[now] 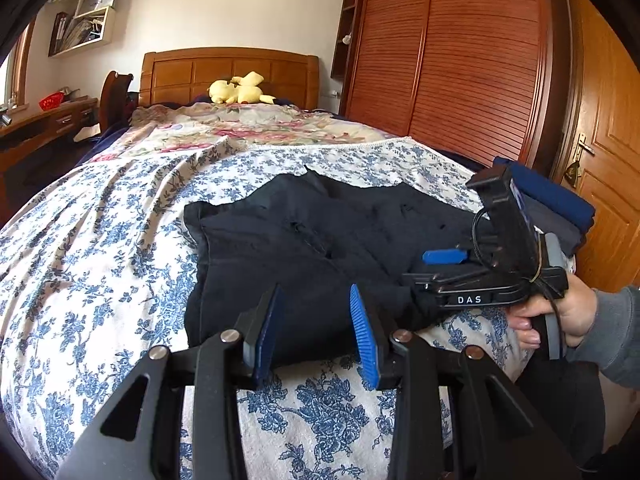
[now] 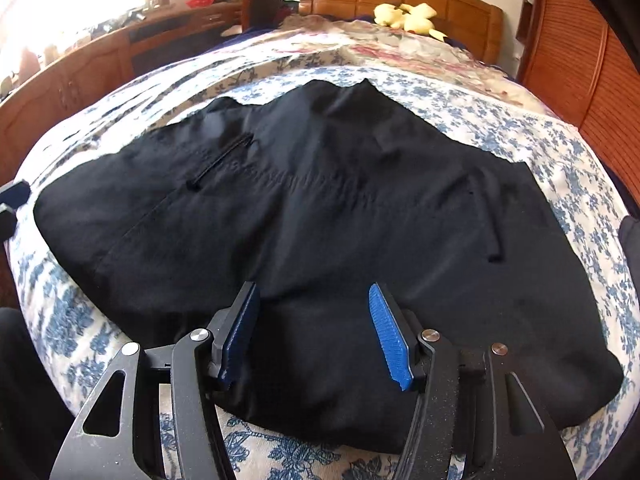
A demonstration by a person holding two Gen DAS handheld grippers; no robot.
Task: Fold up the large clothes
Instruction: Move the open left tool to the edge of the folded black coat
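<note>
A black garment [image 2: 320, 216] lies spread flat near the foot edge of the bed [image 2: 560, 152], on a blue-flowered sheet. The right claw [image 2: 314, 330] hovers wide open, seemingly just above its near hem, holding nothing. The left claw [image 1: 314, 326] is likewise open and empty at the garment's left corner.

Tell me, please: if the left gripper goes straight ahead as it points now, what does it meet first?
Most likely the black garment: the open left gripper points right at its near edge, though depth is unclear.
</note>
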